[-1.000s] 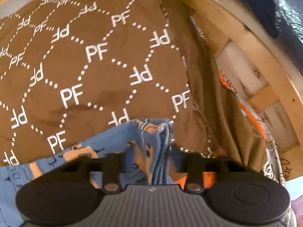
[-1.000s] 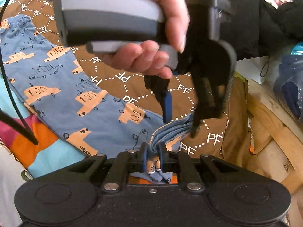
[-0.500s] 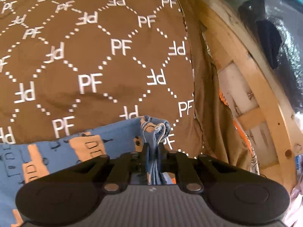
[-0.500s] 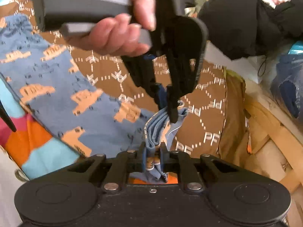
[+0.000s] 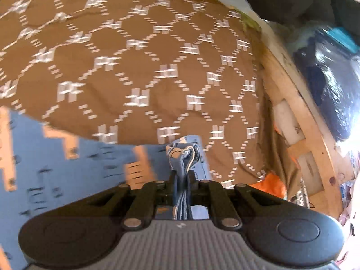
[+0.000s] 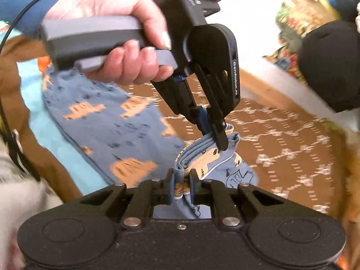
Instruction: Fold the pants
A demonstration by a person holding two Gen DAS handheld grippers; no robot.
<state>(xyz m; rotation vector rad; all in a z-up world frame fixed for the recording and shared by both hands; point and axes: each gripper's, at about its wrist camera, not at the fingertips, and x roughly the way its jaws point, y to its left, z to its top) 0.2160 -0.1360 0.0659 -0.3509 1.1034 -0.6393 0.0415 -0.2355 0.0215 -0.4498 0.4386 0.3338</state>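
So, quick rundown of what's being seen here:

Pants: the soft blue cotton pants with orange car prints [image 6: 126,121] are being spread over a brown bedcover with a white dotted diamond pattern [image 5: 139,67], with one bunched end being lifted clear of it.

Left gripper: the black two-finger left gripper [image 6: 217,139] is being kept clamped on the stacked hem layers, squeezed by the hand [image 6: 126,51]; from its own camera the folded edge [image 5: 183,157] is being pinched tight between the jaws.

Right gripper: the black two-finger right gripper [image 6: 181,180] is likewise being closed on the same bunched edge, just beside the left one.

Doing the step well: my guess is the end is being carried over to make the fold. Both grips are best being kept level and moved together, so the layers aren't being twisted or dropped, with the fabric being laid down flat before anything is being released.

Containers: none are being shown clearly. A wooden bed frame [image 5: 301,117] is being seen at the side; the dark stuff beyond it is too blurred to tell.
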